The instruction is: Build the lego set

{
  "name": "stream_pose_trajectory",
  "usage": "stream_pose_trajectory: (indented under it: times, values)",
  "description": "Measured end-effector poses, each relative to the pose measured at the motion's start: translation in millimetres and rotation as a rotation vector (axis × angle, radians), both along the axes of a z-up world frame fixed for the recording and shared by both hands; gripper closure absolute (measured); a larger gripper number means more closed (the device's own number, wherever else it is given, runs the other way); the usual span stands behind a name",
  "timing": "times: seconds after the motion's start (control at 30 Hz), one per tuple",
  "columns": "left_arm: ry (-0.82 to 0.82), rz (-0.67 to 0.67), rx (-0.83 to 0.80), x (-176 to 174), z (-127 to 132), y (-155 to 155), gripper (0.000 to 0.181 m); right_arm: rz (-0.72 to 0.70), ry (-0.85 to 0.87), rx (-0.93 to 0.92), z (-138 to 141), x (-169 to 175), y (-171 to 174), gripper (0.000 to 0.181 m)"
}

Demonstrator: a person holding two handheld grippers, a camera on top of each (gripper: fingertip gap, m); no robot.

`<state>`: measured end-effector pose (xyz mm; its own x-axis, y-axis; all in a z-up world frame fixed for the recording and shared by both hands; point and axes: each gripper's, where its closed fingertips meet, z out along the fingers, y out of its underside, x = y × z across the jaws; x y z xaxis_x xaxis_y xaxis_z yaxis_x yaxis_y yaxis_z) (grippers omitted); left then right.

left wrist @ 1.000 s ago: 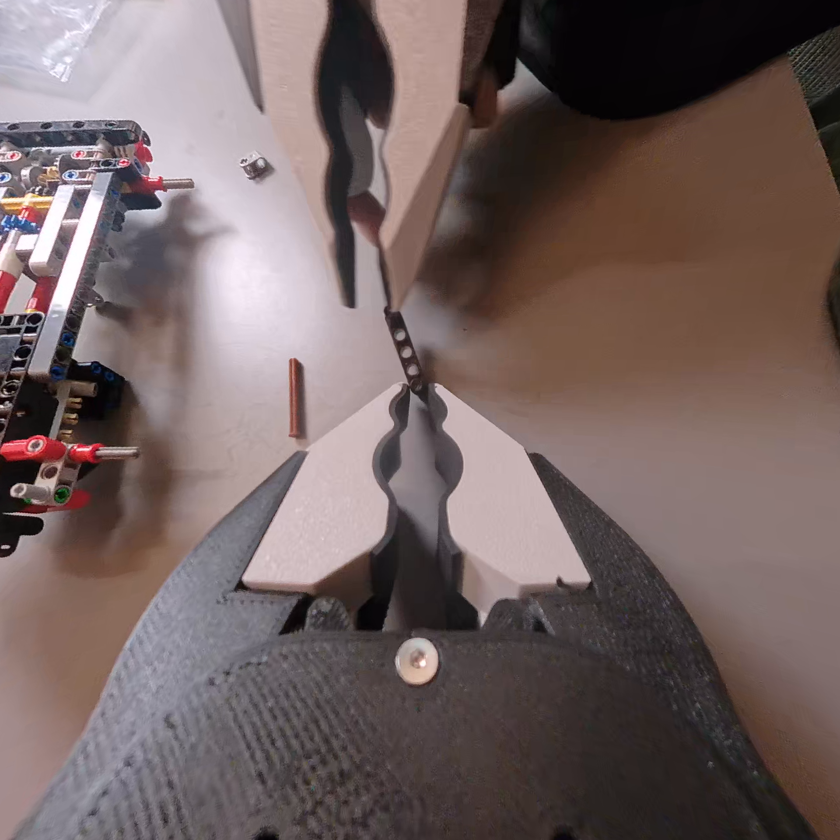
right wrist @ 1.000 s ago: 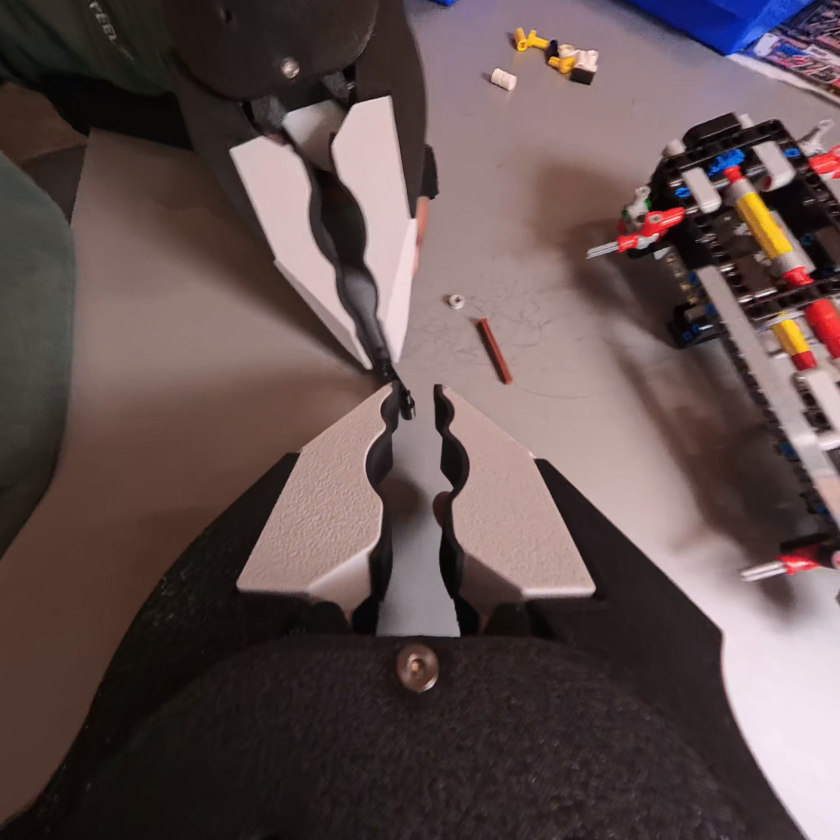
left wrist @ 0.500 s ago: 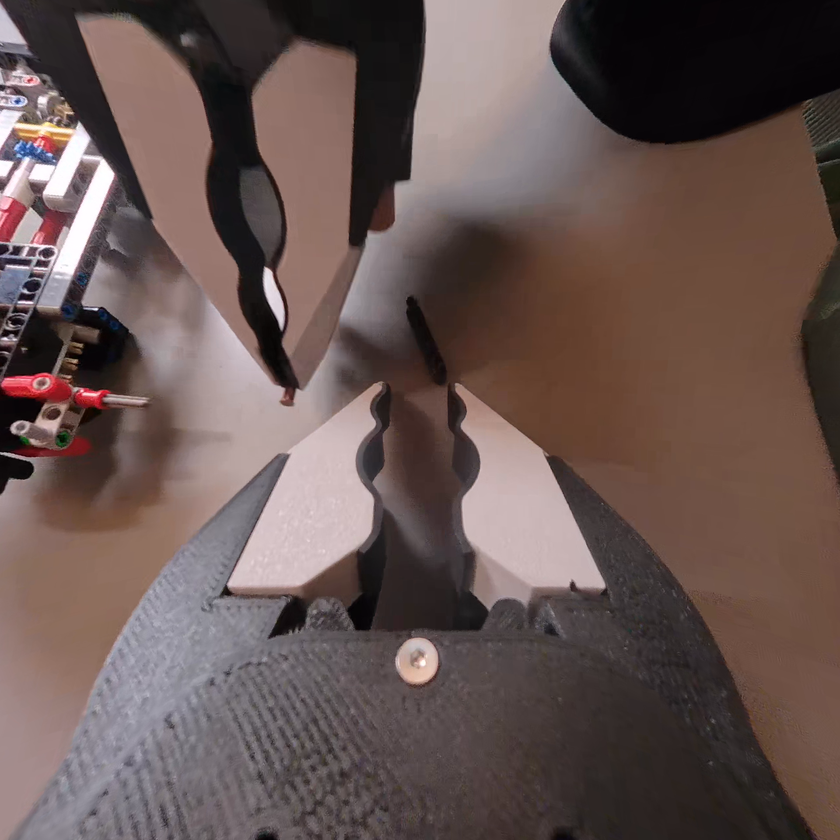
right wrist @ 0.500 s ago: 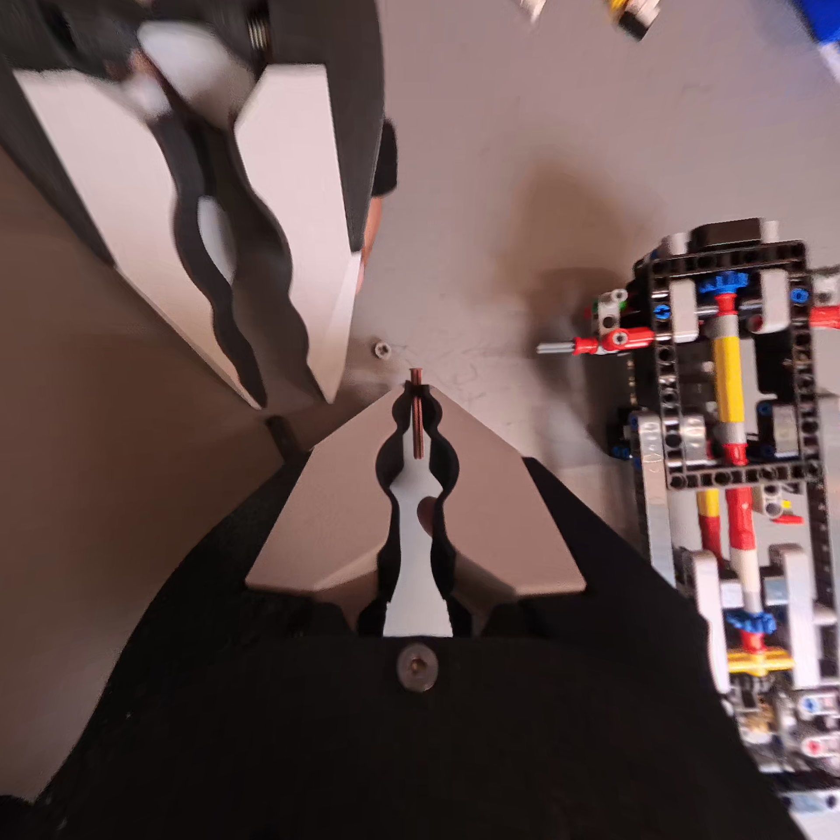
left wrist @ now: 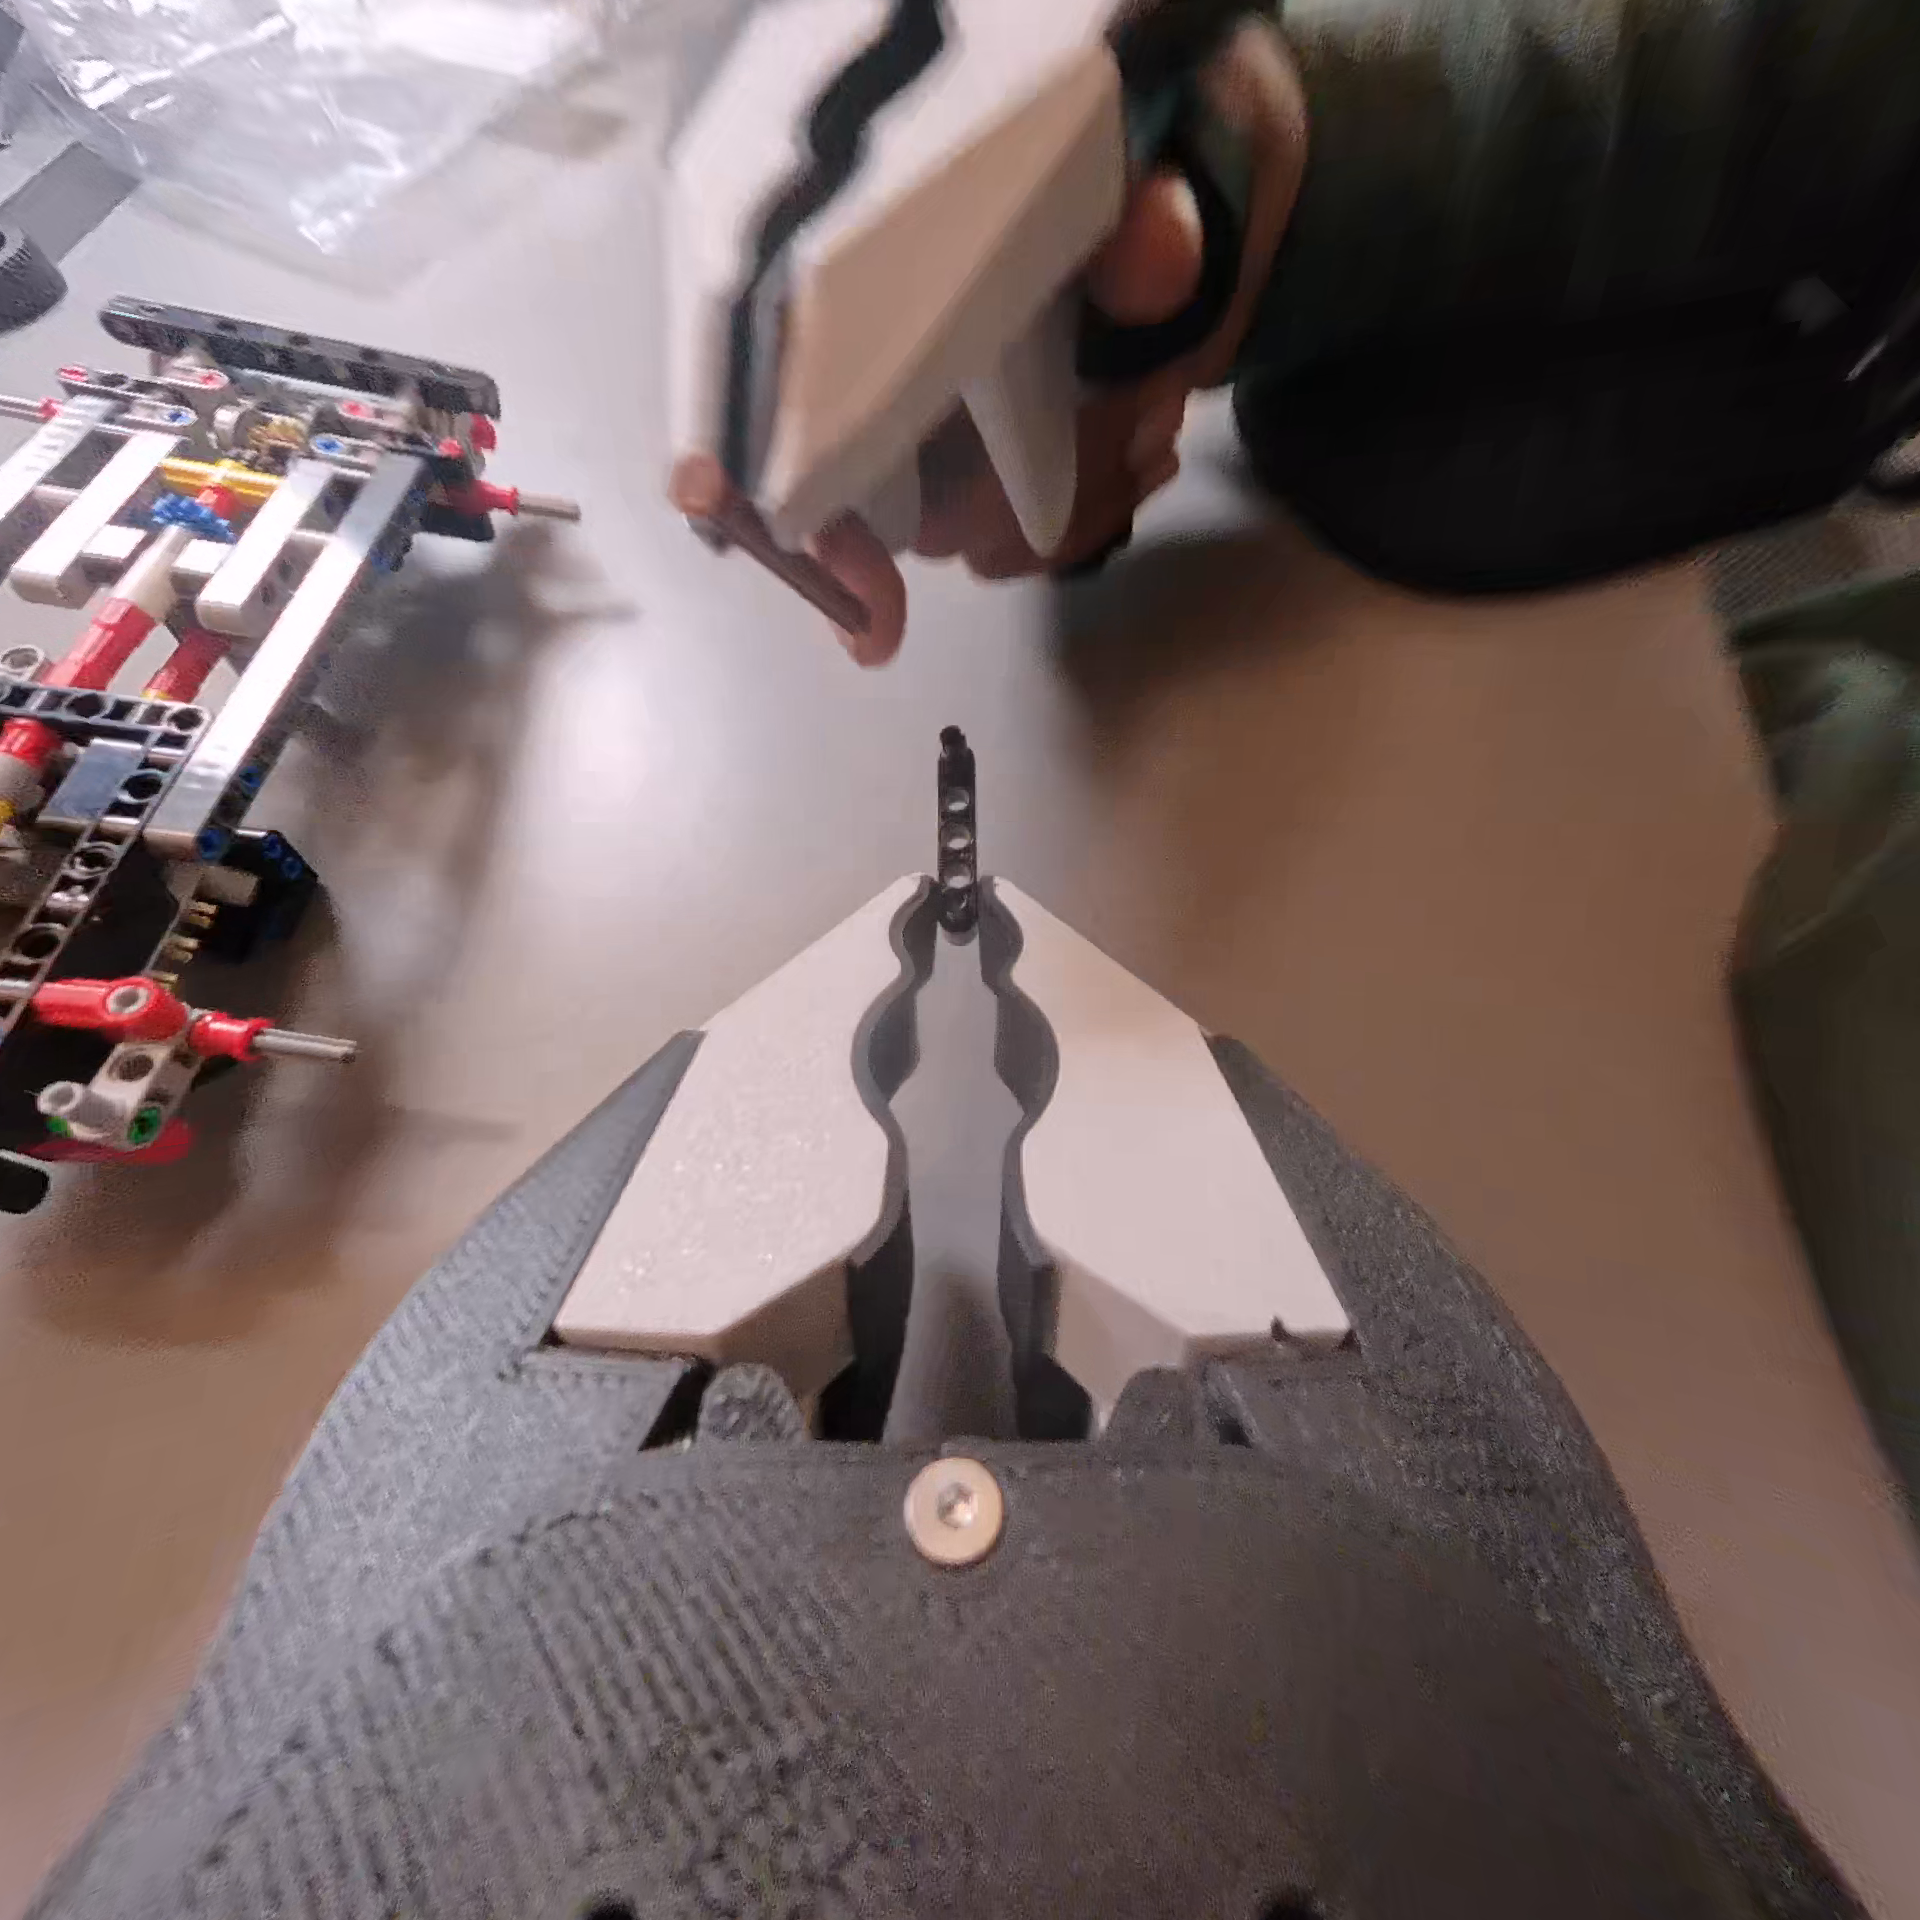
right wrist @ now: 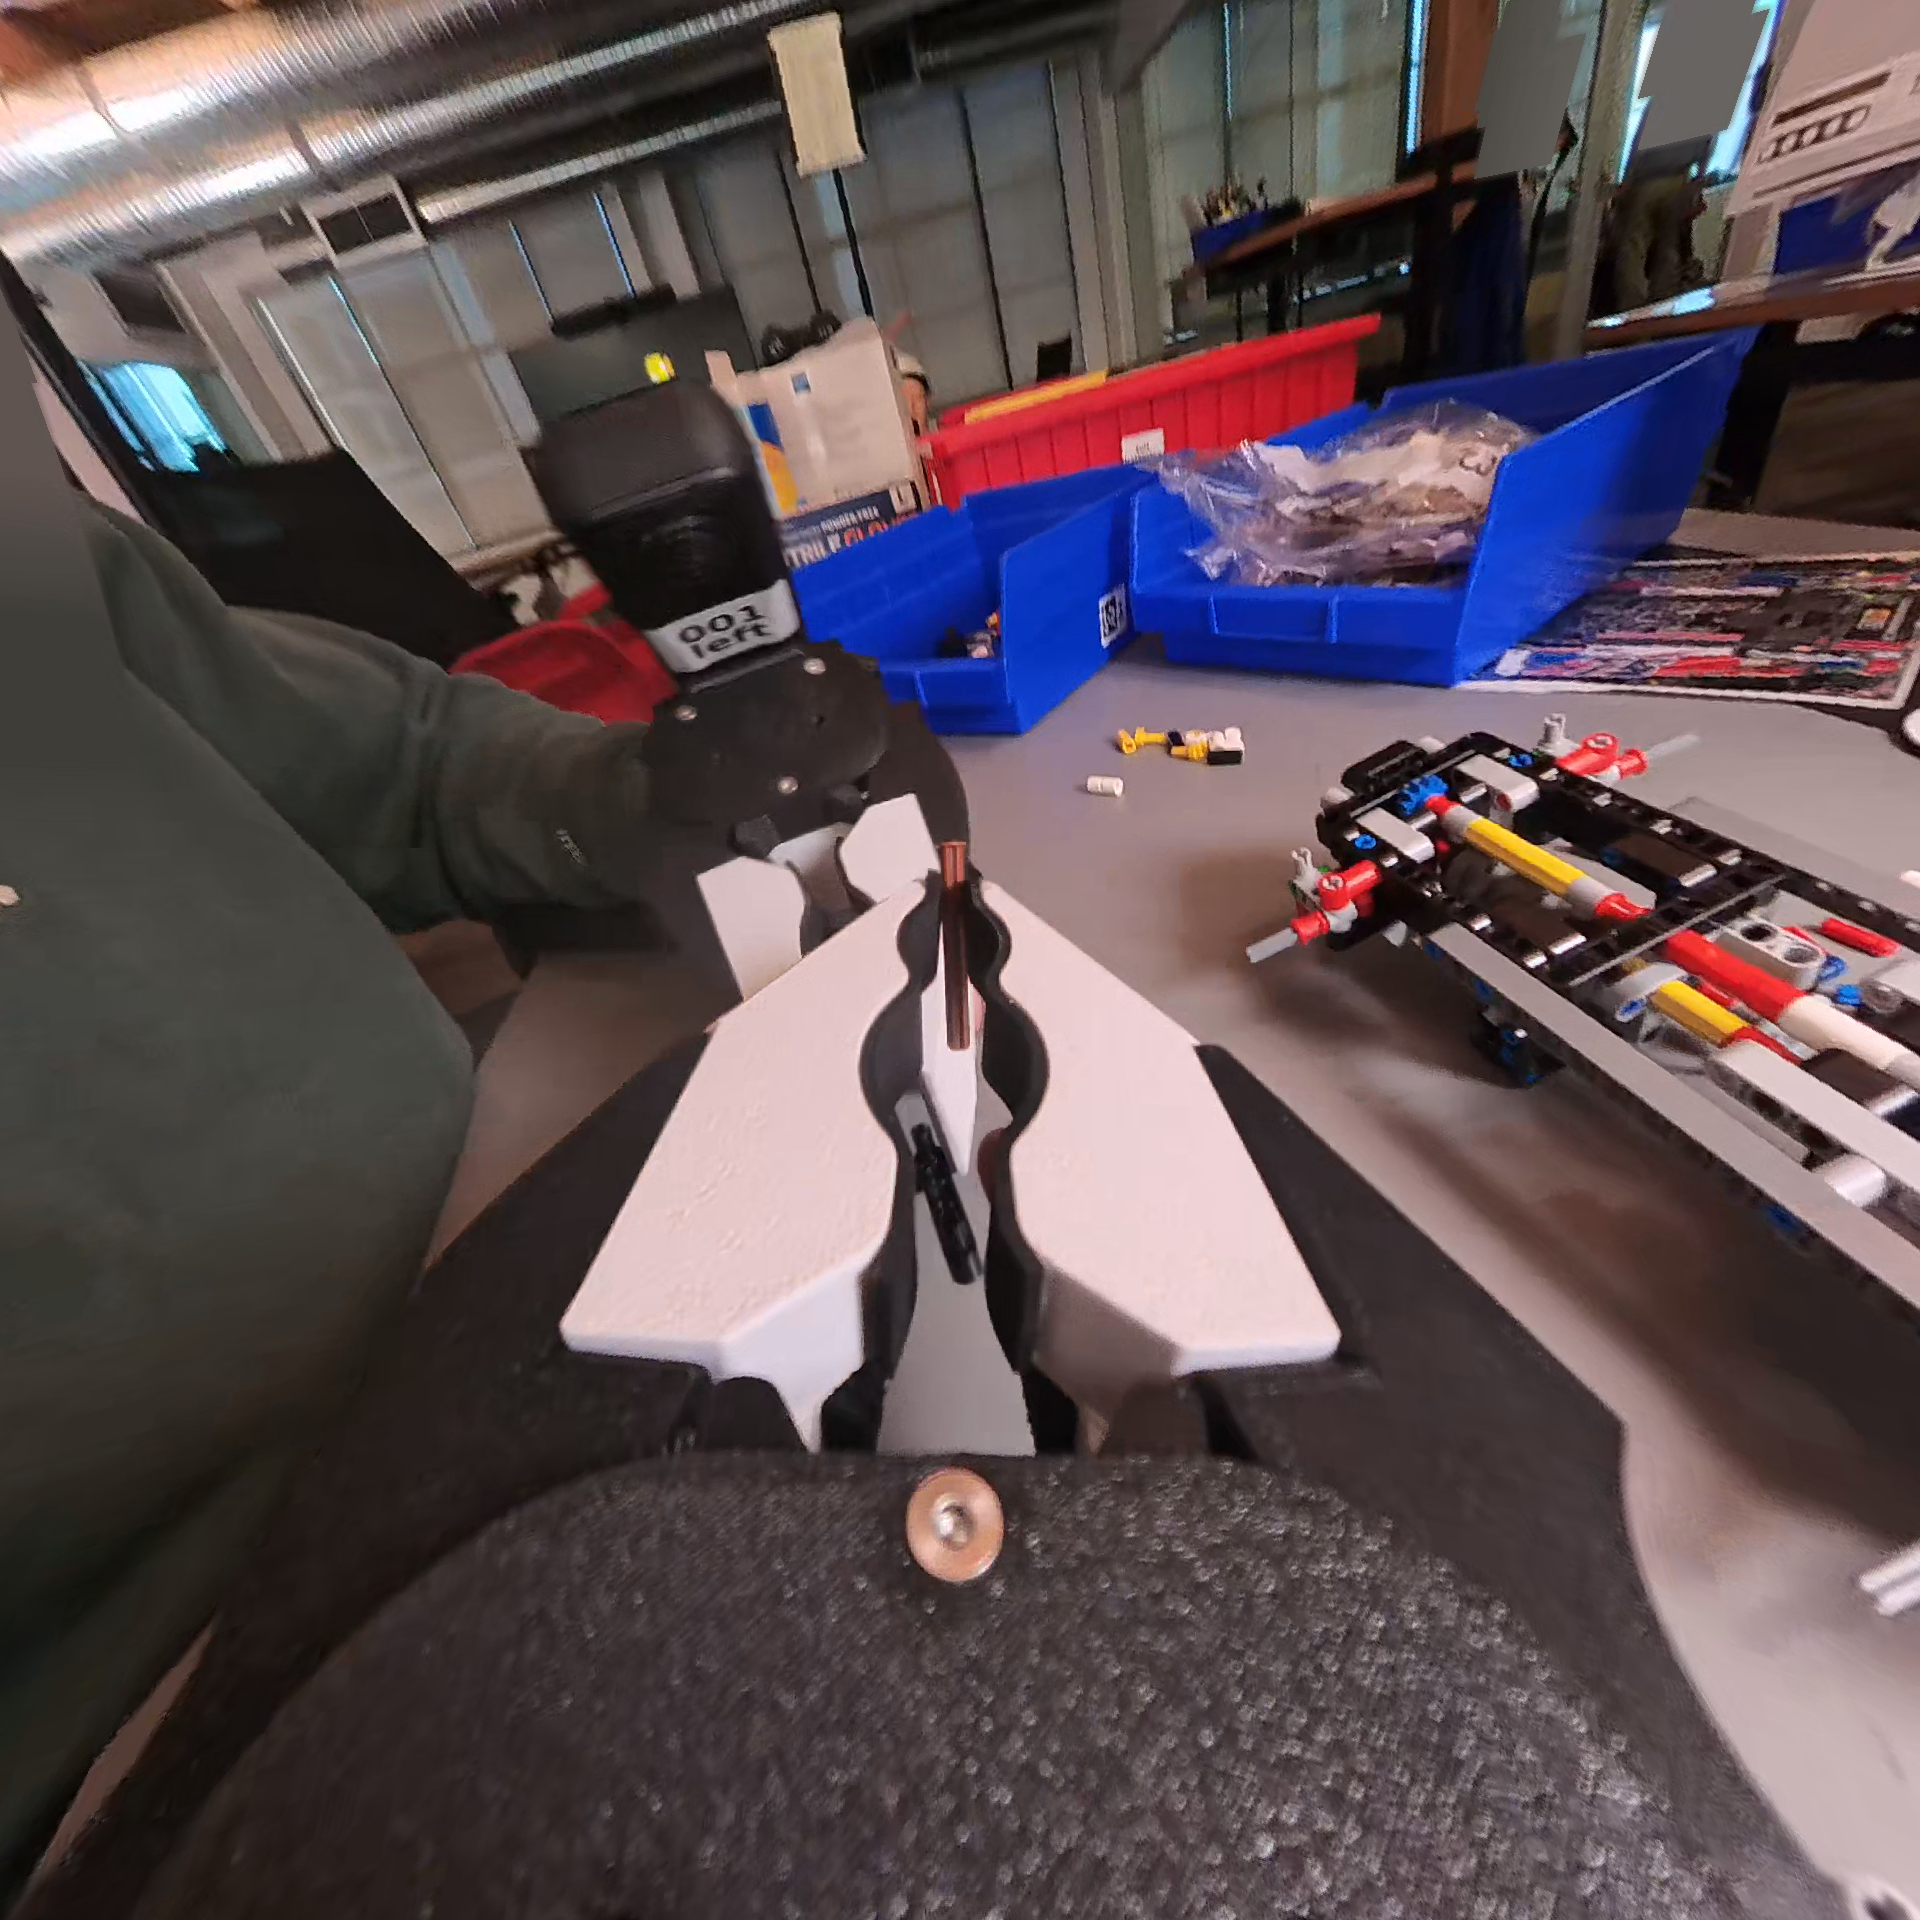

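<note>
My left gripper (left wrist: 956,896) is shut on a short black beam with holes (left wrist: 957,821), which sticks out forward past the tips just above the table. My right gripper (right wrist: 952,896) is shut on a thin brown axle (right wrist: 954,961), held lengthwise between its pads. In the left wrist view the right gripper (left wrist: 732,499) hovers above and ahead, and the axle (left wrist: 800,566) slants out of its tips. In the right wrist view the black beam (right wrist: 945,1205) shows below, through the gap. The part-built chassis (left wrist: 156,675) lies to the left, and it also shows in the right wrist view (right wrist: 1610,935).
Blue bins (right wrist: 1403,582) and a red bin (right wrist: 1143,405) stand at the table's far side. Small loose pieces (right wrist: 1184,743) lie in front of them. A printed booklet (right wrist: 1745,623) lies far right. A clear plastic bag (left wrist: 312,125) lies beyond the chassis. A person's green sleeve (right wrist: 208,935) is at left. One gripper's finger ends stand about 8 cm off the other's.
My right gripper picked the brown axle off the table and lifted it. My left gripper opened half a second ago and has shut on the black beam again.
</note>
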<state>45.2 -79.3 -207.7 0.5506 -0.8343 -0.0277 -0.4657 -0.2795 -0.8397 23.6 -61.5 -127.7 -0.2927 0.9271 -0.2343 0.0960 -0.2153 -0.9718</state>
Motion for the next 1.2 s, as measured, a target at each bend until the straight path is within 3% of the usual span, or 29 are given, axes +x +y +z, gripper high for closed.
stream_pose_trajectory:
  times: [0.03,0.13,0.27,0.93,1.1,1.2]
  values:
    - [-0.083,0.002,-0.032,1,11,0,0.175,0.010,0.021,-0.021,3,0,-1,0.181]
    - [-0.281,-0.002,-0.087,-2,41,-1,0.175,0.043,0.075,-0.096,14,1,-4,0.181]
    - [-0.387,-0.020,-0.093,-6,61,-5,0.176,0.067,0.094,-0.144,19,0,-9,0.181]
    - [-0.457,-0.029,-0.118,-11,73,-9,0.176,0.091,0.065,-0.097,17,-5,-21,0.181]
    - [-0.451,-0.024,-0.109,-14,74,-8,0.176,0.088,0.045,-0.027,18,0,-20,0.160]
    - [-0.440,-0.015,-0.099,-16,73,-7,0.176,0.057,0.047,0.023,22,6,-12,0.158]
